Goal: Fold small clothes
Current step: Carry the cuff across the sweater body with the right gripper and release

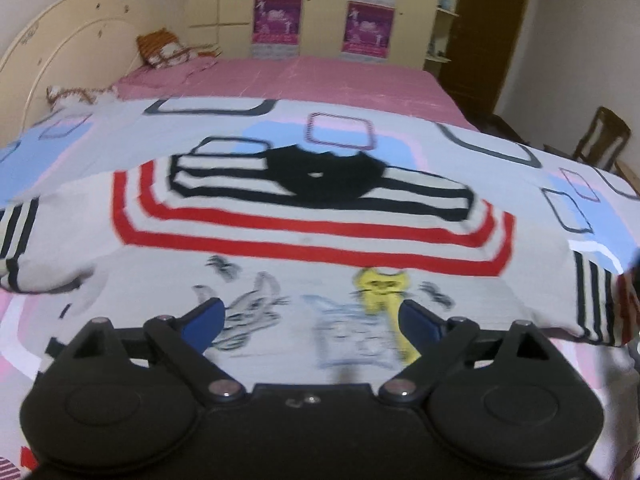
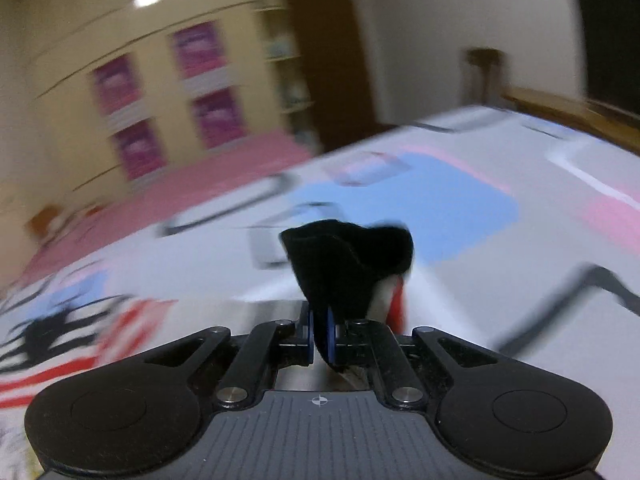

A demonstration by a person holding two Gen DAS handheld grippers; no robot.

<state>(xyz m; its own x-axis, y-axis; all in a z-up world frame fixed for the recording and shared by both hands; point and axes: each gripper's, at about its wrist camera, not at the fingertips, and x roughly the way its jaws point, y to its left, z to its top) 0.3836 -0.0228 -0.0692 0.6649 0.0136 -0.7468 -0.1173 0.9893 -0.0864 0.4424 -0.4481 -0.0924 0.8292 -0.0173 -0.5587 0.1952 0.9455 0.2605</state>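
A small white shirt [image 1: 304, 264] with red and black stripes, a black collar [image 1: 324, 176] and cartoon cat prints lies spread flat on the patterned bedspread [image 1: 120, 136]. My left gripper [image 1: 310, 320] is open and empty, just above the shirt's lower part. In the right wrist view, my right gripper [image 2: 320, 340] is shut on a black cuff or edge of the shirt [image 2: 348, 264], with a bit of white and red cloth beside it, lifted off the bedspread [image 2: 460, 200]. This view is motion-blurred.
A pink sheet [image 1: 304, 80] covers the far half of the bed, with a cream headboard [image 1: 68, 36] and pillows at left. A cupboard with pink posters [image 1: 320, 8] stands behind. A wooden chair [image 1: 600, 136] stands at right.
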